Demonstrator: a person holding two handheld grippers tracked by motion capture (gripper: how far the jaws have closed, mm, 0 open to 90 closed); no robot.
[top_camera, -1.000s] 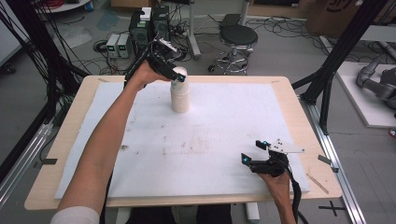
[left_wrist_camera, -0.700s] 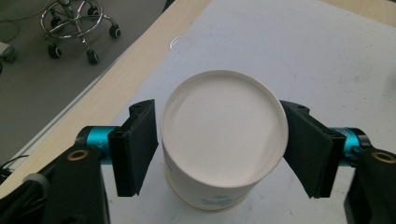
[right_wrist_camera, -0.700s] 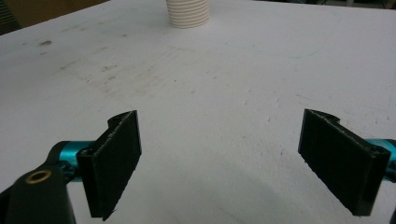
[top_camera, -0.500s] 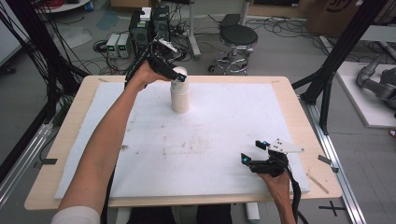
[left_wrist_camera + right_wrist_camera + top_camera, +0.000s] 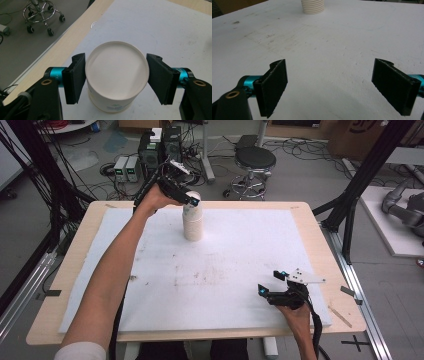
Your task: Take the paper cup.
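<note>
White paper cups (image 5: 116, 75) with a small teal print, my black pads (image 5: 75, 77) on teal fittings, white mat (image 5: 240, 270) lightly speckled brown.

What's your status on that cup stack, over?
Left gripper open, jaws straddling the top cup of the cup stack. Right gripper open, idle over the white mat. Nothing in the way.

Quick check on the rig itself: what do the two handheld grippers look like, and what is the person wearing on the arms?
Both the left gripper and right gripper have black bodies, flat black jaw pads, teal fittings and brass-coloured eyelets. The right one carries a grey three-cornered plate and trails a black cable. A white sleeve shows at the left upper arm.
</note>
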